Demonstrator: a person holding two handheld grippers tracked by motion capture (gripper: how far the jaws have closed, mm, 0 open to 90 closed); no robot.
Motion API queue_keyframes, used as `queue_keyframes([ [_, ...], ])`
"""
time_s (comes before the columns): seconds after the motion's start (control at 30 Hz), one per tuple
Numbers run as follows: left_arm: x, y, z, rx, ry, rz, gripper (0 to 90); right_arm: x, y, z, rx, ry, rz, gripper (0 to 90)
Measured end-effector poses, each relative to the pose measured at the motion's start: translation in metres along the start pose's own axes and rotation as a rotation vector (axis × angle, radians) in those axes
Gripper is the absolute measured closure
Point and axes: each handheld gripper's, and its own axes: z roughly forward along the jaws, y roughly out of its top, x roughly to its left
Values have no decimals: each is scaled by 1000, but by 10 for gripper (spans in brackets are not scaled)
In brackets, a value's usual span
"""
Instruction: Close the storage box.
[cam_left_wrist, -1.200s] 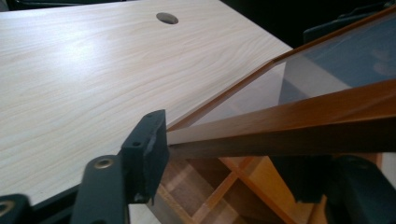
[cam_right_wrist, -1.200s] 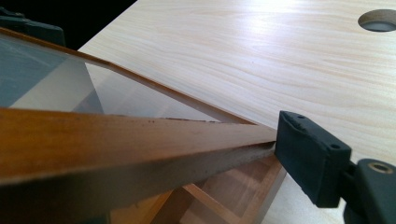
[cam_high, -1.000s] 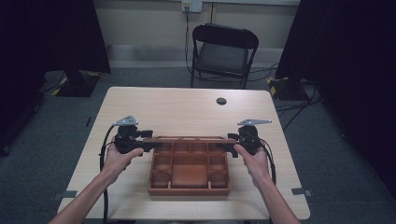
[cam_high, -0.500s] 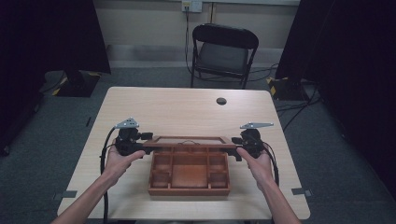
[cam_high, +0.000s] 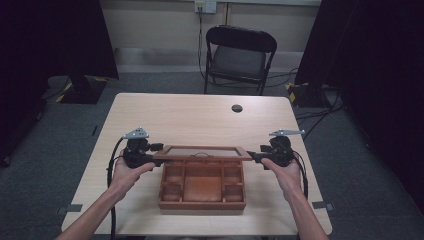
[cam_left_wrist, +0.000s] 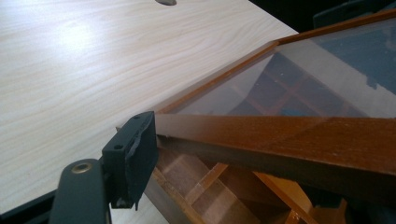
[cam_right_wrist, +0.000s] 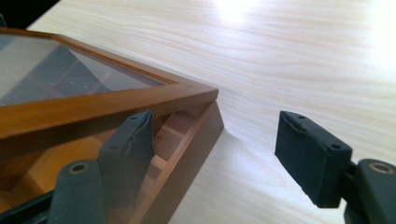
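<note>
A wooden box (cam_high: 202, 187) with a glass-paned lid (cam_high: 202, 152) sits at lower centre of the high view on a pale table (cam_high: 185, 117), its lid raised at the far edge. The left gripper (cam_high: 161, 153), at the lid's left end, has just been closing, with the lid frame (cam_left_wrist: 280, 135) between its jaws; one pad presses the frame's edge, the other is hidden, so a firm grasp cannot be told. The right gripper (cam_high: 252, 157), at the lid's right end, stands released: one pad lies under the lid corner (cam_right_wrist: 196, 95), the other well clear over the table.
</note>
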Motion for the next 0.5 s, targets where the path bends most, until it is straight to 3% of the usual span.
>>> queue_keyframes([
  [0.23, -2, -3, -4, 11, 4, 13, 301, 3, 10, -13, -44, 3, -16, 312],
  [0.37, -3, -5, -6, 11, 10, 30, 277, 14, 20, -25, -63, 83, -57, 403],
  [0.47, -4, -7, -7, 14, 9, 33, 271, 21, 25, -30, -71, 122, -65, 412],
  [0.5, -4, -8, -7, 18, 9, 39, 266, 25, 28, -32, -74, 135, -80, 455],
])
